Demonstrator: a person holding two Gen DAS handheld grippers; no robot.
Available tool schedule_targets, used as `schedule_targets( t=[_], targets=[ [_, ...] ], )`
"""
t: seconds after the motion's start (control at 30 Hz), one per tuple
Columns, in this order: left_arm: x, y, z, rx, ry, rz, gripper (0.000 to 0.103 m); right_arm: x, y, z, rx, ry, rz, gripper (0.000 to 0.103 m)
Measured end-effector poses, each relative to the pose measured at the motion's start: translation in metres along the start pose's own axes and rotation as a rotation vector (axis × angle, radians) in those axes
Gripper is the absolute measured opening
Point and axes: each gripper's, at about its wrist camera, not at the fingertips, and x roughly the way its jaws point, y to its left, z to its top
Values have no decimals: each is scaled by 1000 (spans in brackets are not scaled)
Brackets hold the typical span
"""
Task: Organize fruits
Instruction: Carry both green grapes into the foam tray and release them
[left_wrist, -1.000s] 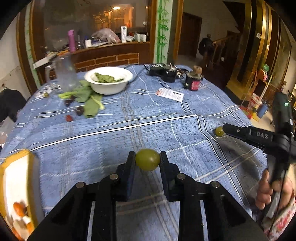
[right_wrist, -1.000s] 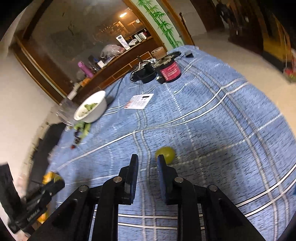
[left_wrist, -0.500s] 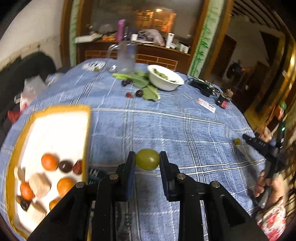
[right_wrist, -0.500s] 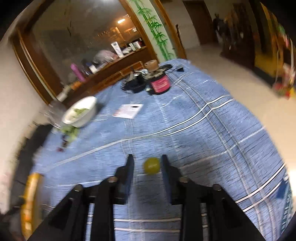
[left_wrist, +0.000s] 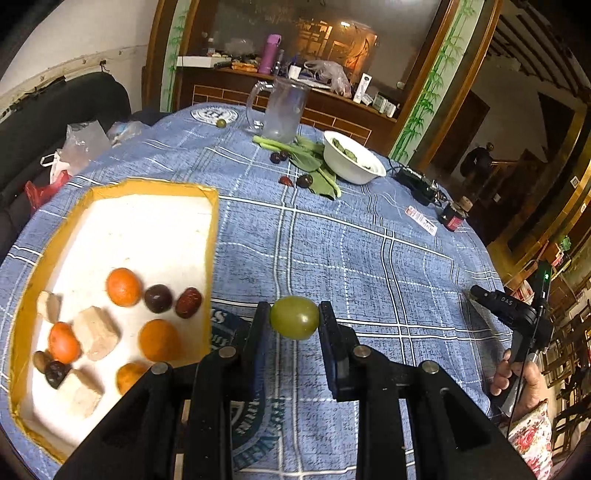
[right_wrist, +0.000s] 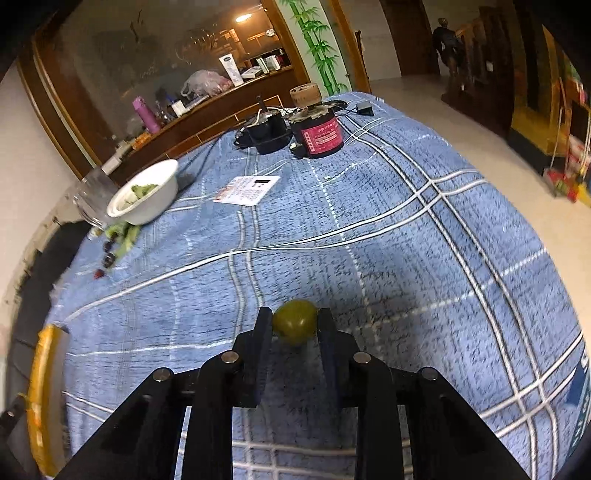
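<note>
The left claw (left_wrist: 294, 317) grips a green fruit (left_wrist: 294, 317) above the cloth, a tray (left_wrist: 212, 229) just to its left. The right claw (right_wrist: 294, 325) is closed against another green fruit (right_wrist: 295, 322) resting on the cloth.

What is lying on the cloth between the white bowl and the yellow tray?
In the left wrist view, between the white bowl and the yellow tray lie green leaves, two dark fruits and bare cloth.

Bare cloth (left_wrist: 369, 266) fills the frame's centre and right; the tray (left_wrist: 212, 236) blocks the left, the bowl (left_wrist: 352, 164) the top.
</note>
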Motion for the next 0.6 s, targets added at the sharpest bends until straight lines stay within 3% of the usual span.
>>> schedule_targets(
  t=[0.13, 0.3, 0.6],
  targets=[
    [-24, 22, -1, -13, -38, 1, 25, -18, 1, -7, 84, 15, 135, 26],
    [-53, 57, -7, -19, -87, 85, 25, -43, 41, -24, 62, 38, 264, 26],
    [-81, 107, -23, -30, -120, 205, 25, -47, 206, -79, -138, 170, 506, 27]
  ],
)
